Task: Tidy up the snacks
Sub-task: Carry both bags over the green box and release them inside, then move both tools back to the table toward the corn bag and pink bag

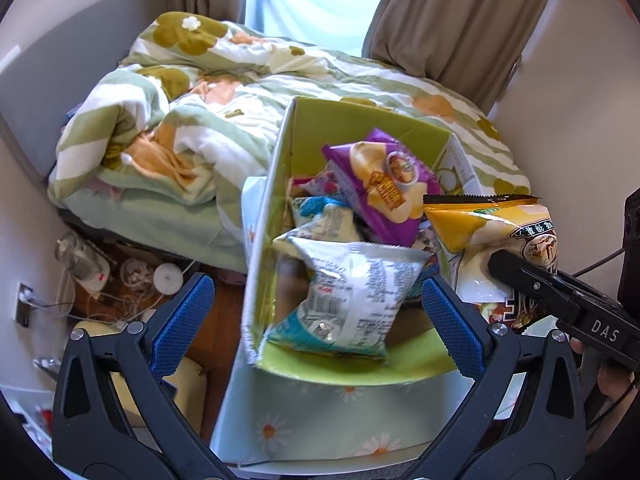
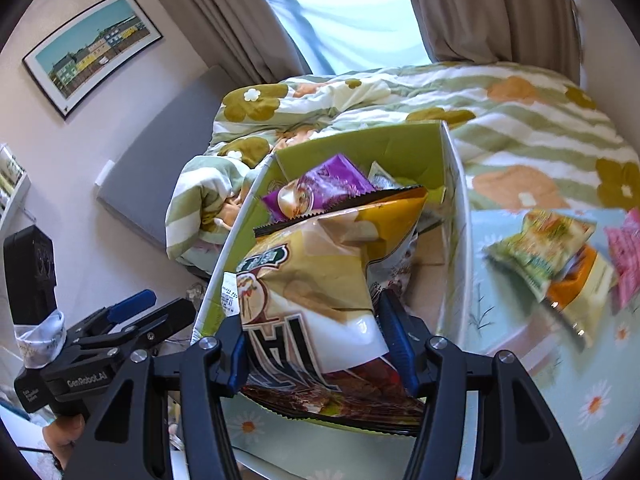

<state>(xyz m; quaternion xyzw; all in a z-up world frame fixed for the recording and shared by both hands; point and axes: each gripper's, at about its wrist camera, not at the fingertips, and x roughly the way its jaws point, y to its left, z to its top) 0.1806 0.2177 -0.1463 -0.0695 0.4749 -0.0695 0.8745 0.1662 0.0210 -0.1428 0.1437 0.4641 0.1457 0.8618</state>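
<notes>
A green-lined cardboard box (image 1: 304, 128) stands on a daisy-print table and holds several snack bags. Among them are a purple chip bag (image 1: 384, 184) and a white-and-teal bag (image 1: 352, 296). My left gripper (image 1: 316, 320) is open, its blue pads either side of the white-and-teal bag, which lies in the box. My right gripper (image 2: 316, 344) is shut on a large yellow chip bag (image 2: 320, 264) and holds it over the box (image 2: 452, 184). The yellow bag (image 1: 492, 236) also shows at the right of the left wrist view.
More snack packets lie on the table right of the box: a green one (image 2: 536, 248), an orange one (image 2: 576, 280) and a pink one (image 2: 628, 256). A bed with a flowered duvet (image 1: 200, 128) lies behind. Cables and clutter (image 1: 120, 280) cover the floor at left.
</notes>
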